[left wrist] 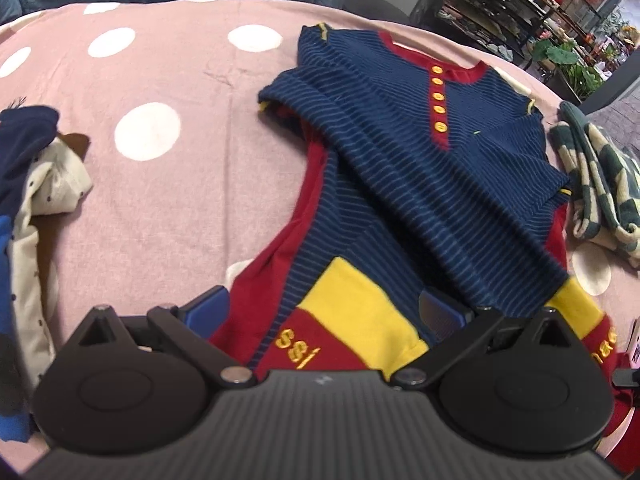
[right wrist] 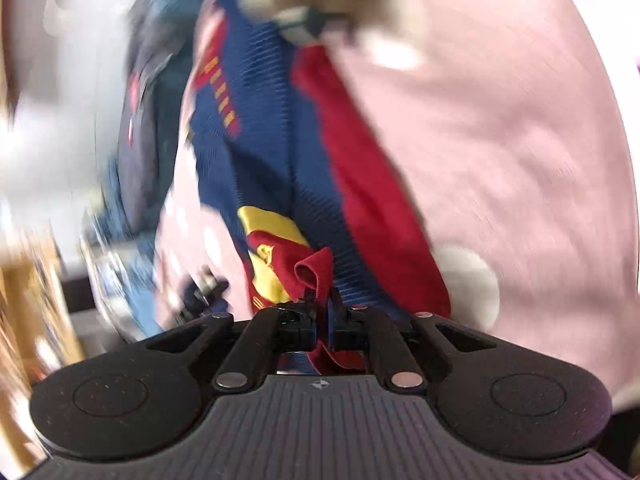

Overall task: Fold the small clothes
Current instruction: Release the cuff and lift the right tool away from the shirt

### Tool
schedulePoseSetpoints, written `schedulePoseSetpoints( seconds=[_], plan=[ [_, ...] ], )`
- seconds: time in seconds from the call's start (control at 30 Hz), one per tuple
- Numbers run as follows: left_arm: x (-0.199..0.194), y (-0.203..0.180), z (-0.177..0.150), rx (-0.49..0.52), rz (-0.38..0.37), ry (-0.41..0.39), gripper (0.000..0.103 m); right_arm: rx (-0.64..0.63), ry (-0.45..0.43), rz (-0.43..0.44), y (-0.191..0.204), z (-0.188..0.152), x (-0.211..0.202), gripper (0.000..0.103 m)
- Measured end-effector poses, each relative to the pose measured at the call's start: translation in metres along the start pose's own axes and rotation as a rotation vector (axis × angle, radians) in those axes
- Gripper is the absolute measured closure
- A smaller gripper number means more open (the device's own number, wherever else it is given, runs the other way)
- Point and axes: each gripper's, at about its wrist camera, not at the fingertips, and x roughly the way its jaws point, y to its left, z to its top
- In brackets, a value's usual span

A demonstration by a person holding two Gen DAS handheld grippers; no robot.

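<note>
A small navy striped romper [left wrist: 420, 152] with red trim, yellow buttons and yellow-red leg cuffs lies on the pink dotted cloth [left wrist: 160, 208]. Its upper part is creased over the legs. My left gripper [left wrist: 324, 312] is open, its blue fingers [left wrist: 208, 308] either side of the near leg cuff. In the blurred right wrist view the romper [right wrist: 272, 152] stretches away from me. My right gripper [right wrist: 324, 304] is shut on its red cuff edge [right wrist: 316, 272].
A pile of cream, navy and blue clothes [left wrist: 36, 208] lies at the left edge. A folded green-and-cream checked garment [left wrist: 596, 184] lies at the right. Shelves with plants [left wrist: 560, 32] stand beyond the table.
</note>
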Motion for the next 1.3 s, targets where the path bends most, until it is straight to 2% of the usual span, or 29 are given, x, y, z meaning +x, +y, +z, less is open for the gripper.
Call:
schedulePoseSetpoints(
  seconds=[0.07,0.13,0.3,0.33,0.4,0.47,0.57,0.63,0.73,0.8,0.83,0.9,0.97,1.03,1.07,1.13,1.23,1.27,1.3],
  plan=[
    [0.003,-0.008,0.000,0.025,-0.012,0.009,0.000,0.158,-0.003,-0.002,-0.024,-0.002,0.005,0.095],
    [0.007,-0.017,0.000,0.058,-0.013,0.024,0.000,0.118,0.006,-0.071,-0.030,-0.003,0.008,0.095],
    [0.013,-0.032,-0.007,0.127,-0.011,0.056,0.000,0.003,0.061,-0.159,-0.024,0.003,0.015,0.093],
    [0.014,-0.034,-0.009,0.142,-0.001,0.063,0.000,-0.015,0.060,-0.185,-0.024,0.004,0.013,0.081],
    [0.015,-0.035,-0.012,0.162,0.007,0.063,0.000,-0.051,0.059,-0.255,-0.022,0.007,0.013,0.068],
    [0.011,-0.032,-0.014,0.177,0.026,0.045,0.000,-0.098,0.050,-0.290,-0.015,0.009,0.010,0.060],
    [0.004,-0.021,-0.016,0.184,0.055,0.016,0.000,-0.279,0.040,-0.295,0.010,0.008,0.006,0.058],
    [-0.001,-0.012,-0.017,0.192,0.078,-0.001,0.000,-0.461,0.045,-0.301,0.031,0.002,0.008,0.058],
    [-0.012,0.004,-0.022,0.222,0.121,-0.039,0.000,-0.764,0.001,-0.341,0.059,-0.019,0.011,0.059],
    [-0.020,0.020,-0.026,0.232,0.112,-0.049,0.001,-0.898,0.002,-0.329,0.068,-0.029,0.020,0.060],
    [-0.023,0.030,-0.027,0.226,0.096,-0.041,0.006,-0.928,-0.013,-0.346,0.071,-0.030,0.028,0.060],
    [-0.026,0.053,-0.030,0.174,0.038,-0.016,0.013,-0.941,-0.032,-0.373,0.066,-0.034,0.034,0.060],
    [-0.023,0.076,-0.031,0.093,-0.043,0.008,0.016,-0.898,-0.032,-0.366,0.063,-0.033,0.042,0.060],
    [-0.018,0.090,-0.030,0.046,-0.087,0.014,0.022,-0.845,-0.072,-0.372,0.061,-0.040,0.036,0.060],
    [-0.014,0.093,-0.028,0.050,-0.098,0.028,0.024,-0.820,-0.086,-0.372,0.058,-0.043,0.031,0.060],
    [0.000,0.093,-0.025,0.078,-0.133,0.072,0.037,-0.799,-0.125,-0.379,0.056,-0.052,0.026,0.060],
    [0.023,0.092,-0.030,0.091,-0.159,0.163,0.045,-0.768,-0.163,-0.391,0.056,-0.072,0.025,0.059],
    [0.024,0.090,-0.033,0.121,-0.154,0.145,0.046,-0.762,-0.170,-0.392,0.057,-0.077,0.025,0.059],
    [0.022,0.088,-0.035,0.142,-0.145,0.128,0.055,-0.760,-0.171,-0.395,0.059,-0.083,0.029,0.059]
  ],
)
